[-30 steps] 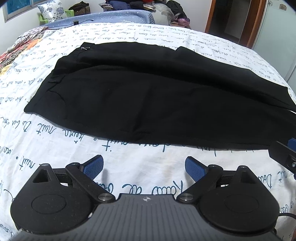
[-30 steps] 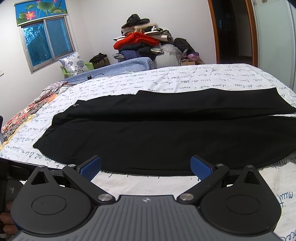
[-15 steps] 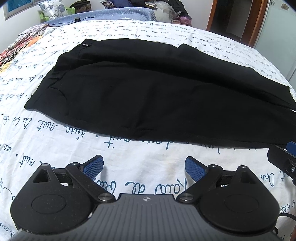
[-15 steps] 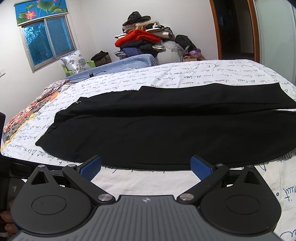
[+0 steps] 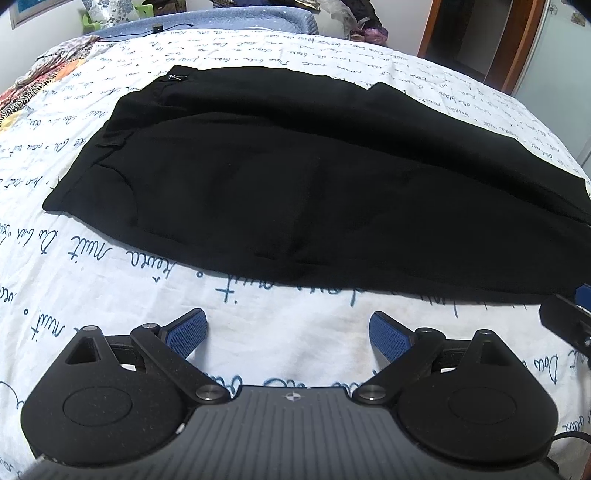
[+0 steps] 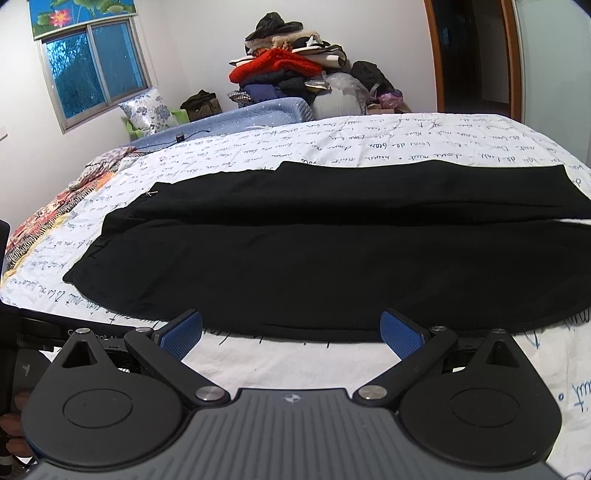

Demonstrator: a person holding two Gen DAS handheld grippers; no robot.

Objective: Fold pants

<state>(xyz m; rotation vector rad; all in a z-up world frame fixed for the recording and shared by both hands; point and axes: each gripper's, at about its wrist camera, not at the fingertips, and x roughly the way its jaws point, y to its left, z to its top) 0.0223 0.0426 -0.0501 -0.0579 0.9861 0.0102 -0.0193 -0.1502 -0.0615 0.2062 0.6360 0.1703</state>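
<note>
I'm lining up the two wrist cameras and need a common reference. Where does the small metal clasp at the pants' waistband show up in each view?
Left wrist: the metal clasp sits upper left, at the far corner of the black pants.
Right wrist: the clasp is left of centre, at the pants' far-left corner.
Shared landmark: the blue headboard beyond the bed.
</note>
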